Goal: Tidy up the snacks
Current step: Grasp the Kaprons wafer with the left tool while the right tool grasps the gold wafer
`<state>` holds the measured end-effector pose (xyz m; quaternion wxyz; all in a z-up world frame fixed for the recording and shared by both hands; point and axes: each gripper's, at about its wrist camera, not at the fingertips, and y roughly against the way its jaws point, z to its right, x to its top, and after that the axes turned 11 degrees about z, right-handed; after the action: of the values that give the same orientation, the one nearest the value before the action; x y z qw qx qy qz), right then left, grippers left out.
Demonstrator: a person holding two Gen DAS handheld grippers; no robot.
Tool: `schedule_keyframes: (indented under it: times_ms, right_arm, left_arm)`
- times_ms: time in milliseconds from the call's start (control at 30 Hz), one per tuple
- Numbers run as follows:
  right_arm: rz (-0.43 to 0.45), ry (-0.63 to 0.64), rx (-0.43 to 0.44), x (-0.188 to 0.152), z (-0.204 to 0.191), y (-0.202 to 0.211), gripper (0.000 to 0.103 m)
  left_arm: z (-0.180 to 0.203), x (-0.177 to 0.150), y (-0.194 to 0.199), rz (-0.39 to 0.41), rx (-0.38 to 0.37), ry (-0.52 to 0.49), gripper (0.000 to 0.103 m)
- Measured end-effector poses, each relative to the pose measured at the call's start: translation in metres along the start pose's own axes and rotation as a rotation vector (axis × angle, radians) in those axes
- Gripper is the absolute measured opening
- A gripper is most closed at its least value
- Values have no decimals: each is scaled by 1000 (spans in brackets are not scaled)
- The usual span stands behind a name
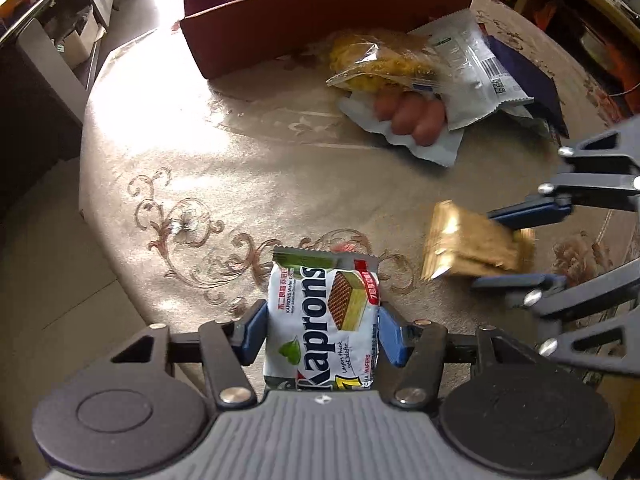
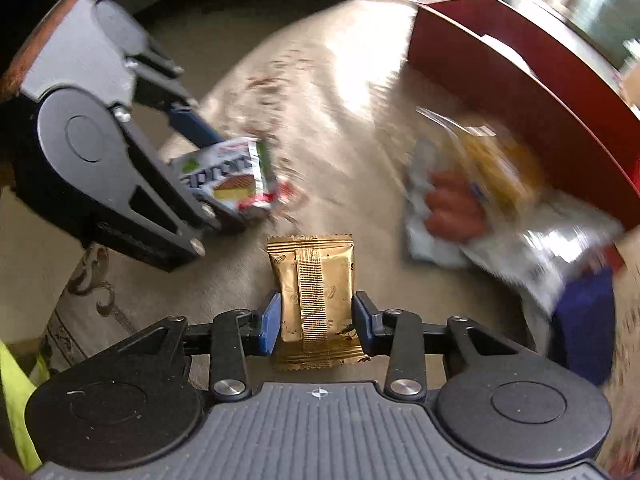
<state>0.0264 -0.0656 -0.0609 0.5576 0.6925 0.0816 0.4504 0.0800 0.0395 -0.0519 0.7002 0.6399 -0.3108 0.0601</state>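
My left gripper (image 1: 322, 330) is shut on a white and green Kaprons wafer pack (image 1: 324, 320), held above the table. The pack also shows in the right wrist view (image 2: 228, 178), to the left. My right gripper (image 2: 316, 320) is shut on a gold foil snack pack (image 2: 314, 292), which also shows in the left wrist view (image 1: 472, 242) at the right. A red box (image 1: 304, 28) stands at the far side of the table, with a pale packet inside. A pile of snack packs (image 1: 420, 92) lies in front of it.
The round table (image 1: 200, 184) has a beige cloth with flower patterns. The pile holds a yellow snack bag (image 1: 380, 60), a sausage pack (image 1: 408, 120), a white pack (image 1: 472, 64) and a dark blue pack (image 1: 528, 76). Shelves and boxes stand beyond the table at the left.
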Motion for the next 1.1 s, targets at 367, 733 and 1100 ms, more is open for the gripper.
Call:
schedule_keyframes:
  times_ms: [367,733,1100]
  right_arm:
    - [40,-193,-142,-29,20,11,52]
    - [27,-221,-115,-31,29,2,97]
    - [41,-195,-115,-28,22,11,63]
  left_arm:
    - [23,7,-5,46,105,-69,68]
    - [28,3,-6,77,197,-111,87]
    - [22,4,0,60,138,-60,65]
